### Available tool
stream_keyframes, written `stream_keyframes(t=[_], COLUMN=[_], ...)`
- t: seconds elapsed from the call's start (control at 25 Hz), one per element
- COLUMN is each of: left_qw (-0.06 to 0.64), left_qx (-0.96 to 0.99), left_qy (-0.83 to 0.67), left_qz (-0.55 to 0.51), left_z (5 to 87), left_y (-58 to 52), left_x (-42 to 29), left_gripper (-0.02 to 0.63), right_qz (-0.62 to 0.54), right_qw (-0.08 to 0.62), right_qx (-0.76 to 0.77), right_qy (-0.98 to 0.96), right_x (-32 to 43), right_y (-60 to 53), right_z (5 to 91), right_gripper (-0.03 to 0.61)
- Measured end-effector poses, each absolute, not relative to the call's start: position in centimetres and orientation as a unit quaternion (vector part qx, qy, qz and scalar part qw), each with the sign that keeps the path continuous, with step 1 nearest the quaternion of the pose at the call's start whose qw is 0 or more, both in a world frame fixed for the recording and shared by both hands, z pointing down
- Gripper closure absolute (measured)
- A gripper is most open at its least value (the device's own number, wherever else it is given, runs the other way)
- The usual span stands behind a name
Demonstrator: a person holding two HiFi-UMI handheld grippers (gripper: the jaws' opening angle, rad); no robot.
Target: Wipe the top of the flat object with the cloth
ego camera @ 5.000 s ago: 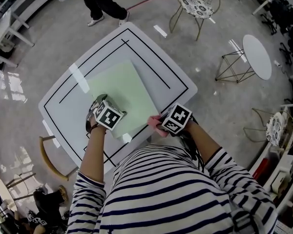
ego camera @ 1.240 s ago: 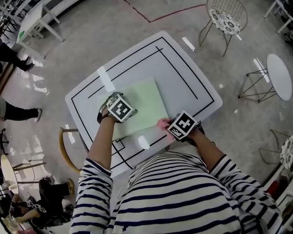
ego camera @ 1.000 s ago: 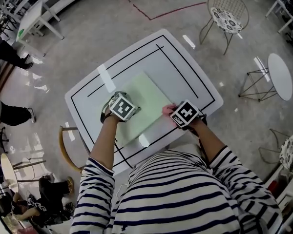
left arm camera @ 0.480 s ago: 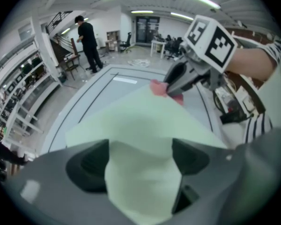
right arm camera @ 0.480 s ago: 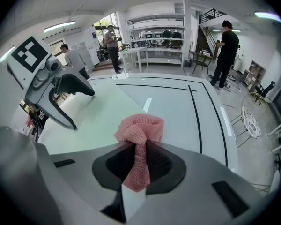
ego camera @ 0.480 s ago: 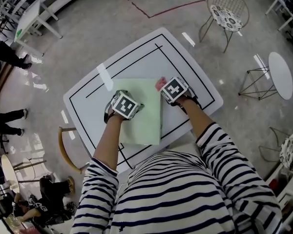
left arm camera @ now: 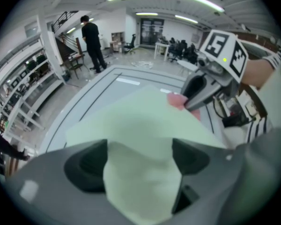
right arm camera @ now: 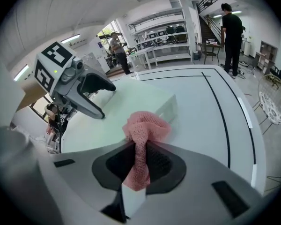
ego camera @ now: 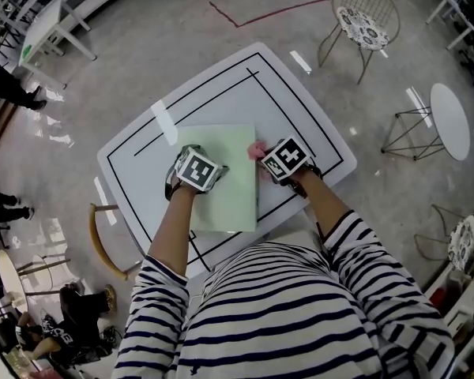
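Observation:
A pale green flat board (ego camera: 221, 176) lies in the middle of the white table (ego camera: 300, 93) with black lines. My left gripper (ego camera: 191, 181) stands over the board's left side; in the left gripper view the jaws (left arm camera: 138, 161) are spread wide with the green top (left arm camera: 140, 125) between them, open. My right gripper (ego camera: 275, 163) is shut on a pink cloth (ego camera: 257, 150) at the board's right edge, near its far corner. In the right gripper view the cloth (right arm camera: 145, 125) bunches out of the closed jaws (right arm camera: 140, 146) over the board's corner (right arm camera: 166, 107).
A wire chair (ego camera: 355, 14) and a round white side table (ego camera: 450, 117) stand to the right of the table. A wooden chair (ego camera: 103, 239) sits at the table's left edge. A person in black (right arm camera: 233, 27) stands beyond the table's far end.
My right gripper carried the pink cloth from the board's near right edge up along that edge towards its far corner. The left gripper stayed on the board's left side.

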State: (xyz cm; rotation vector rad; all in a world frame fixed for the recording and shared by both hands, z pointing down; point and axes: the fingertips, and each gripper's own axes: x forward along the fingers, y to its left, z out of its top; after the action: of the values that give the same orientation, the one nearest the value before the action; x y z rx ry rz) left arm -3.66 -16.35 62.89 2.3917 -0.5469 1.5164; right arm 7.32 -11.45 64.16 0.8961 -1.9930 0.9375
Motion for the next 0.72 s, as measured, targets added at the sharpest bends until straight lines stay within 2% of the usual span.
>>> stream_keyframes(t=[0.72], left_qw=[0.129], left_qx=[0.827], left_qy=[-0.194], left_qz=[0.512], left_z=[63.0], left_y=[-16.7], left_x=[-3.4], left_gripper=[0.19], right_qz=[0.395], right_qw=[0.405], right_qx=[0.192], right_qy=[-0.802], right_x=[2.0], right_y=[1.4], right_z=[63.9], right_gripper=[0.523])
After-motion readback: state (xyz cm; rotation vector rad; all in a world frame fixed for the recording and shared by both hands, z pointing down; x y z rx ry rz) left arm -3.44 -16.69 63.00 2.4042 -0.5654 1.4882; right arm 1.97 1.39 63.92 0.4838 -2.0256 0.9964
